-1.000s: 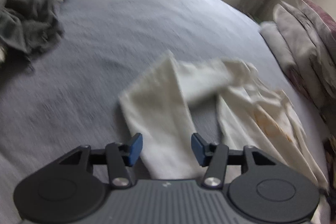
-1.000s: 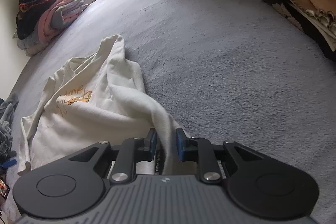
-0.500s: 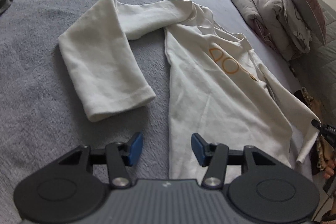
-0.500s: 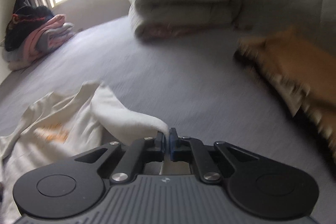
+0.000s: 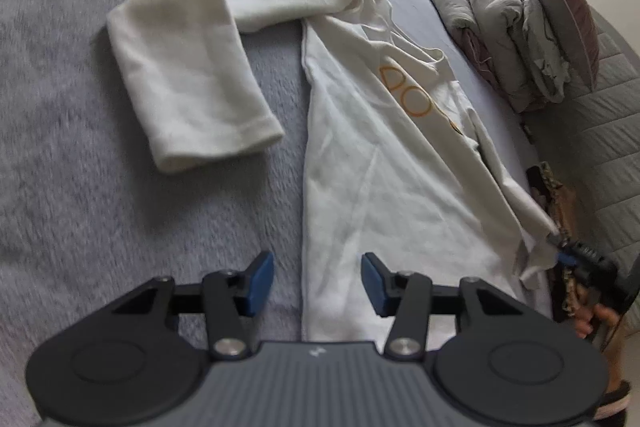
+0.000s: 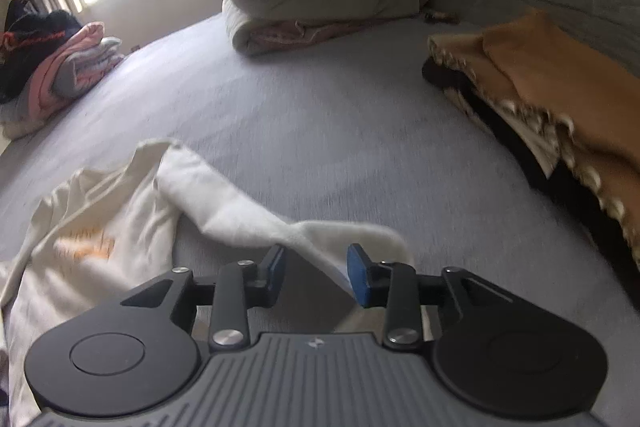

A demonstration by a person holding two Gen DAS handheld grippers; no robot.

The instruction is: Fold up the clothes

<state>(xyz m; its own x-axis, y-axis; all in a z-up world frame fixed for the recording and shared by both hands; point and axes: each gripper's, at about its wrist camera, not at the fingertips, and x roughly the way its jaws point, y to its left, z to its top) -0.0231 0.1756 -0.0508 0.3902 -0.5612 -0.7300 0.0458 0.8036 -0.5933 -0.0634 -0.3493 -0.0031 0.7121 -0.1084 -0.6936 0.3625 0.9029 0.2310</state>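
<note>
Two clothes piles (image 6: 52,63) beyond shirt (image 6: 100,239)

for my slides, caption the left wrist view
Open left hand-held gripper above the hem of a cream sweatshirt spread on a grey bed.

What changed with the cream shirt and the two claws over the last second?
The right claw, pinched shut on the shirt's sleeve half a second ago, has just been opening; the sleeve end now lies loose between its pads. The left claw swung over from the folded sleeve to the shirt body's edge, closing slightly but gripping nothing. The shirt stays on the bed.
</note>
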